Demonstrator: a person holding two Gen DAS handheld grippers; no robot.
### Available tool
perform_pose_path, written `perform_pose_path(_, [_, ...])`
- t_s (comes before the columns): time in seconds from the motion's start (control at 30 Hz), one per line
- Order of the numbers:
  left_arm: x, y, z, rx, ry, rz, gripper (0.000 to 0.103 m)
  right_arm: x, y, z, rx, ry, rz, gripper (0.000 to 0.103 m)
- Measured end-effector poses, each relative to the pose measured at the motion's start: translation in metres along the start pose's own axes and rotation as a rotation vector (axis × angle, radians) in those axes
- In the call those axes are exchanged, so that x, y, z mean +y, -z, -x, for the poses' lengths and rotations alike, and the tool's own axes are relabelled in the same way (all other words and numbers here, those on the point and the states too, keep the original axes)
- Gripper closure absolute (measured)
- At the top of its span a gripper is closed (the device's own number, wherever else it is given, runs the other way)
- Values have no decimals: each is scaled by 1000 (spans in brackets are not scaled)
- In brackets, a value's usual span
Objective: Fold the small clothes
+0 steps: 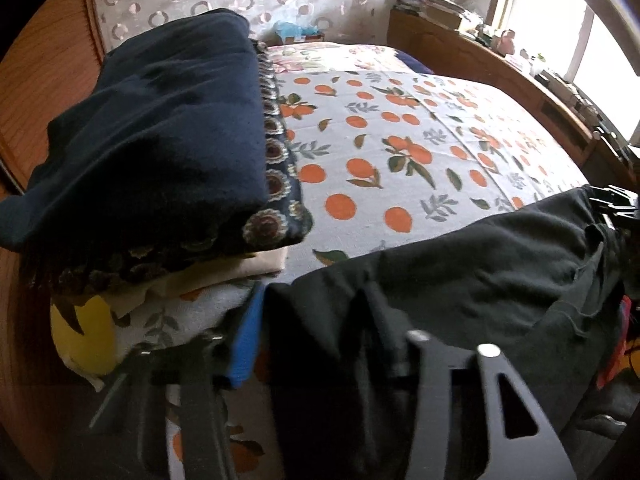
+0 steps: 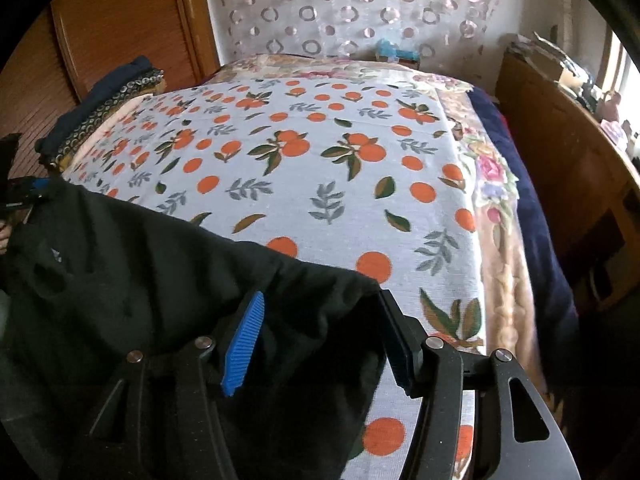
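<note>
On the bed, an orange-print sheet (image 2: 304,168) covers most of the surface, with a floral blanket (image 2: 492,184) showing along its right edge and a dark blue cover (image 2: 536,216) beyond that. Black garment (image 2: 168,280) stretched across the near edge of the bed, spanning between both tools; same garment fills the lower half of the left wrist view (image 1: 460,272). Right gripper (image 2: 320,340): fingers spread fairly wide, blue ribbed pad (image 2: 244,344) on the left finger pressed on top of the black cloth, other finger at the cloth's right edge; fabric lies between them but they are not pinched together. Left gripper (image 1: 320,344): one blue pad (image 1: 248,340) visible at the cloth's left edge, the other finger buried under or behind the garment; cannot tell how far apart the fingers stand or whether they clamp it. Stack of folded clothes (image 1: 160,140) at the left side of the bed, navy piece on top, patterned dark piece below, cream and yellow layers under that. Wooden wardrobe (image 2: 128,20) behind the stack. Sheer curtain with ring pattern (image 2: 352,12) at the head of the bed. Cluttered wooden shelf (image 1: 500,64) along the window side.
</note>
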State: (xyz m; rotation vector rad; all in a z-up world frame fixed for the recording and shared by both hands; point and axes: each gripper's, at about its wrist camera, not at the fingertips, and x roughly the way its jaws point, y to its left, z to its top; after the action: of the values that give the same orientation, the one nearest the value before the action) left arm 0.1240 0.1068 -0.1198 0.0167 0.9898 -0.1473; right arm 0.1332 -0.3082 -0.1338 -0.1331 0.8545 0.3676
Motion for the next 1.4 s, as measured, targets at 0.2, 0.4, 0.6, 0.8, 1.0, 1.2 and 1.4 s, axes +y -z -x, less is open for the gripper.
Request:
perform_pose_path(0.2, [-11,15,12,-48,15,12,88,3,8,7,-33,-63,7,91])
perform_pose_path(0.4, [-28,32,84,-250,25,79,89,13,24,67,-222,-105,-9,94])
perform_pose_path(0.6, [-54,30,169,-454,46,57,89,16,24,156,-426,-79,-30,94])
perform_pose_path(0.8, [-67,12,239,-625,56,36,90,26,16,237,-564,-53,23,94])
perform_pose_path(1.0, [-72,0,290,-760,81,20,90,34,12,307,-679,-21,77,94])
perform_pose_path(1.2, [-74,-11,318,-838,61,-11,90,26,12,353,-761,13,72,94])
perform_pose_path(1.4, [-81,-31,337,-898,45,-58,90,37,10,367,-776,80,97,94])
